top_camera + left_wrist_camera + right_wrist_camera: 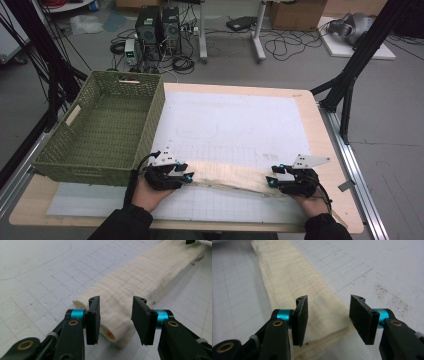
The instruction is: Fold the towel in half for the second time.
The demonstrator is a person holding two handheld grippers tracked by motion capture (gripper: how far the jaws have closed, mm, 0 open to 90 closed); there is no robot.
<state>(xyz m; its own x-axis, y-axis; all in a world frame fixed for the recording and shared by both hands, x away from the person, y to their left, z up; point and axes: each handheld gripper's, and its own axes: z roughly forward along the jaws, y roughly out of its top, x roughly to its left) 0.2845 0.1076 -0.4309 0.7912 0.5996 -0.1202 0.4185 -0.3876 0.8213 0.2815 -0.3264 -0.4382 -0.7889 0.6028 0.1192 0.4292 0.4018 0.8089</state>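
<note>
Folded cream cloth point(227, 177) laid out as a long narrow strip on the white gridded mat point(235, 125), one end at each gripper.

Left gripper point(186, 171): jaws spread, not pressing on anything. Near end of the cloth point(120, 315) seen between the two black pads point(93, 317) and just beyond them, lying flat on the mat, with a gap on either side. Orange patch point(110, 334) tucked inside the fold, low between the pads.

Right gripper point(271, 176): jaws likewise apart. Other end of the cloth point(322, 312) passing under the space between the pads point(301, 317), closer to the left pad than to the right; loose folded edge trailing below them. Possibly brushing the left pad, hard to tell from this angle.

Green woven basket point(102, 127) well off to the far side of the left gripper's fingers, on the table point(320, 130), beside the mat.
</note>
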